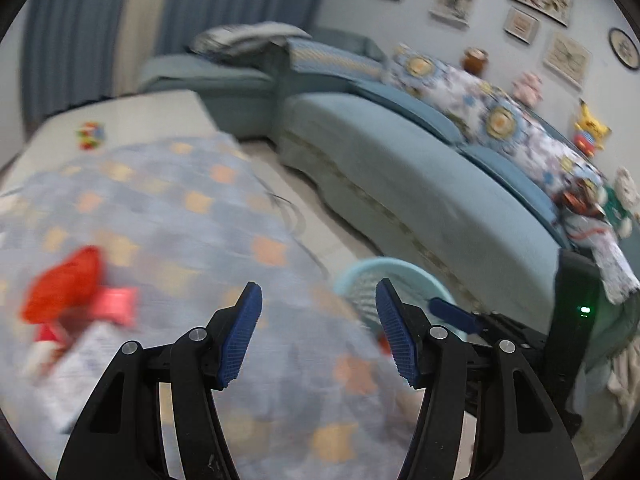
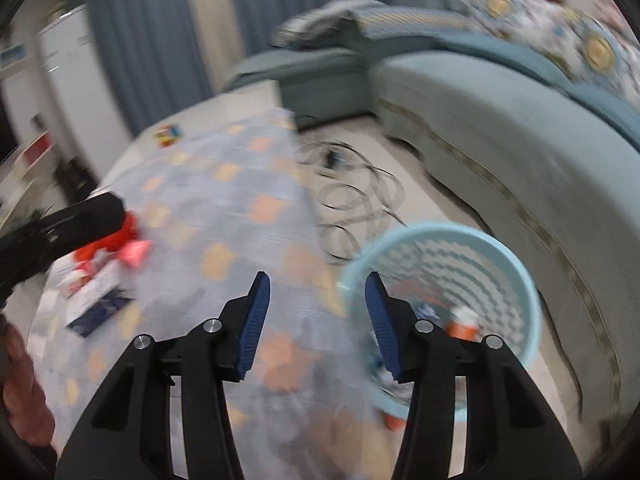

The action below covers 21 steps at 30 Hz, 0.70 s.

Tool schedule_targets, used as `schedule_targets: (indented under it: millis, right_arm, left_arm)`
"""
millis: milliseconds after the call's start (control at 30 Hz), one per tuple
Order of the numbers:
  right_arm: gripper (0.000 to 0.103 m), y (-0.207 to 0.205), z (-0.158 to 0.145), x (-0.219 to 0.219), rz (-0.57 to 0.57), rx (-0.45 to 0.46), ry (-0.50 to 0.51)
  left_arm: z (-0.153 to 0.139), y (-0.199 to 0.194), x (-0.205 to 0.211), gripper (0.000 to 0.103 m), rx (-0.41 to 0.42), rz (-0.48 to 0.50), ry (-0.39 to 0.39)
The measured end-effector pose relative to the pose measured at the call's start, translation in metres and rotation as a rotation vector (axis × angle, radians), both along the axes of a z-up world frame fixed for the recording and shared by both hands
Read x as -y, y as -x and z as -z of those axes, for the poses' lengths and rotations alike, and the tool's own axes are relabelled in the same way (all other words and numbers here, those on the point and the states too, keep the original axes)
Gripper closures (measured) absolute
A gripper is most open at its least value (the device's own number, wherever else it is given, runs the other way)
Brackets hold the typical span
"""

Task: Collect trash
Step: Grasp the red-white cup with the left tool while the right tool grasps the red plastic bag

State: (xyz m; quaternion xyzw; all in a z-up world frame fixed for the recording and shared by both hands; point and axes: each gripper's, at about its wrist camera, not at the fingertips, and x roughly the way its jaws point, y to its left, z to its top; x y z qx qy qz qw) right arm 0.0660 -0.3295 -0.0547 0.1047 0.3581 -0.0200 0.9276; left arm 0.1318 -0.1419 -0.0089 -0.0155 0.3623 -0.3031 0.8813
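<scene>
My left gripper (image 1: 318,286) is open with nothing between its blue pads, and it hangs above the checked tablecloth (image 1: 180,220). To its left lie a crumpled red wrapper (image 1: 64,284), a pink wrapper (image 1: 118,304) and a white packet (image 1: 80,360). My right gripper (image 2: 317,278) is also open and empty, over the cloth's right edge beside a light blue basket (image 2: 432,228). The basket stands on the floor and holds an orange and white item (image 2: 464,322). In the right wrist view the red wrapper (image 2: 128,232) and a white and dark blue packet (image 2: 100,304) lie left, partly behind the left gripper's black body (image 2: 80,216).
A colour cube (image 2: 168,135) sits at the table's far end. Black cables (image 2: 352,196) coil on the floor between the table and a long blue-green sofa (image 1: 400,184). Cushions and soft toys line the sofa back. A hand (image 2: 20,380) shows at the lower left.
</scene>
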Motion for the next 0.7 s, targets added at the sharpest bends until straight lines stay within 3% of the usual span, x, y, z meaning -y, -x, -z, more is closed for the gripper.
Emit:
schedule_targets:
  millis: [167,367,400,467,700]
  right_arm:
    - [0.058,-0.027,-0.014,-0.062,-0.144,0.015,-0.002]
    - [0.058,-0.054,-0.013,-0.123,-0.267,0.009,0.002]
    - [0.059,-0.059,-0.010,-0.131,-0.280,0.002,0.000]
    - [0.073,-0.071,-0.004,-0.148,-0.314,-0.028,0.000]
    - [0.074,-0.107,0.005,-0.195,-0.371,-0.078,-0.002]
  left_arm:
    - [-0.004,-0.002,-0.080,0.042,0.035,-0.161,-0.039]
    - [0.020,-0.010,-0.165,0.041,-0.019,-0.307,-0.069]
    - [0.025,-0.014,-0.172,0.041,-0.025,-0.311,-0.081]
    - [0.037,-0.020,-0.184,0.040,-0.045,-0.303,-0.113]
    - [0.067,-0.035,-0.203,0.040,-0.065,-0.311,-0.193]
